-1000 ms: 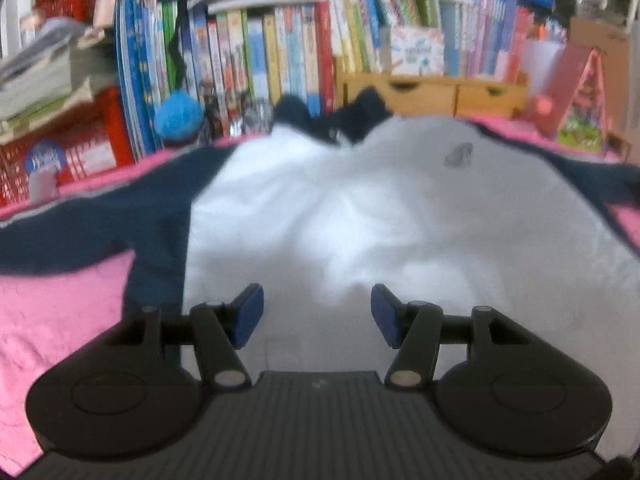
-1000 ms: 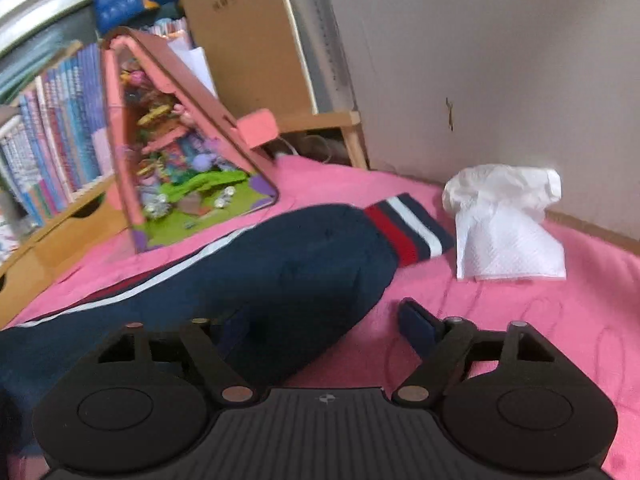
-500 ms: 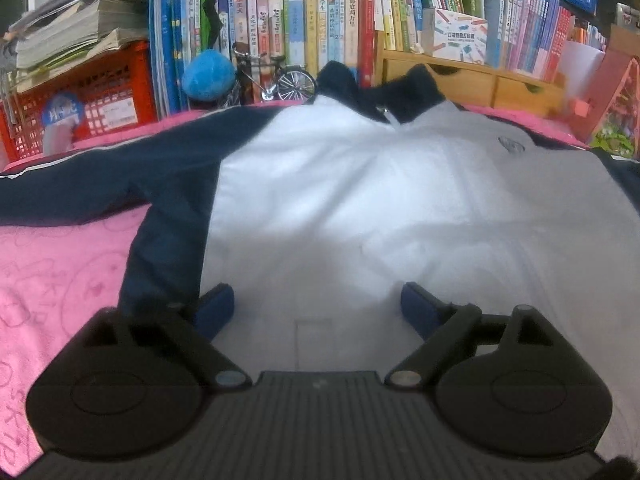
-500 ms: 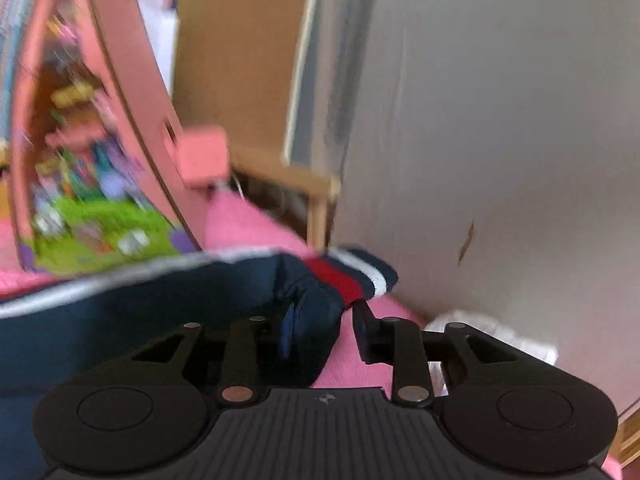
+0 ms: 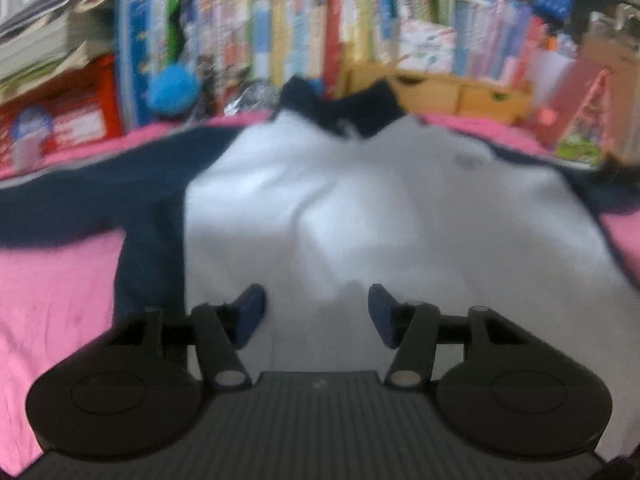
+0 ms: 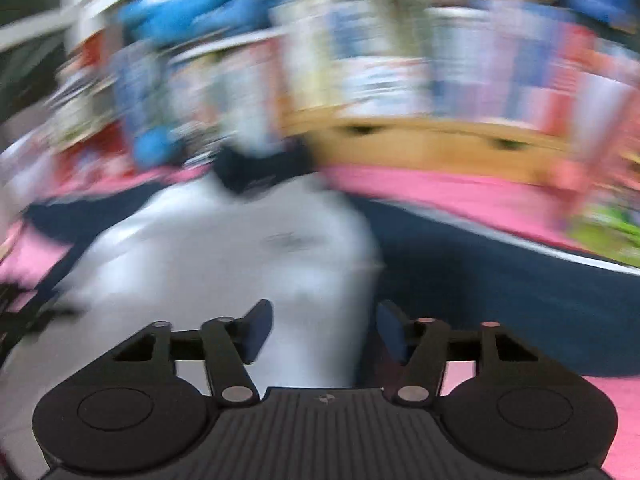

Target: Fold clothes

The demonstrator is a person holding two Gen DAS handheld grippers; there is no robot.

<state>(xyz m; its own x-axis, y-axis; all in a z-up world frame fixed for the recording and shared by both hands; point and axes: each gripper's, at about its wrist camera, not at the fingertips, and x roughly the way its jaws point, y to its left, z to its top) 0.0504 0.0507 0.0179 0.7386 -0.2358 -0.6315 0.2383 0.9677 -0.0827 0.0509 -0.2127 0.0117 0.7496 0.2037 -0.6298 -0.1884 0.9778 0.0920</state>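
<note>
A white shirt [image 5: 360,216] with navy sleeves and a navy collar lies spread flat on a pink blanket [image 5: 52,292], filling the middle of the left wrist view, its collar toward the top of the frame. The left gripper [image 5: 316,314] hangs over the lower part of the white front panel at bottom centre; its jaws are closing but stand apart, with only flat cloth seen beneath the gap and nothing pinched. One navy sleeve [image 5: 80,204] stretches away to the left edge of the frame. A packed row of books [image 5: 280,36] and a wooden drawer box [image 5: 460,92] line the top of the frame beyond the collar.

The right wrist view is heavily smeared. The right gripper [image 6: 324,334] sits at bottom centre over the seam where the white panel meets the other navy sleeve [image 6: 500,276], which runs off to the right; its jaws are opening and spread, holding nothing.
</note>
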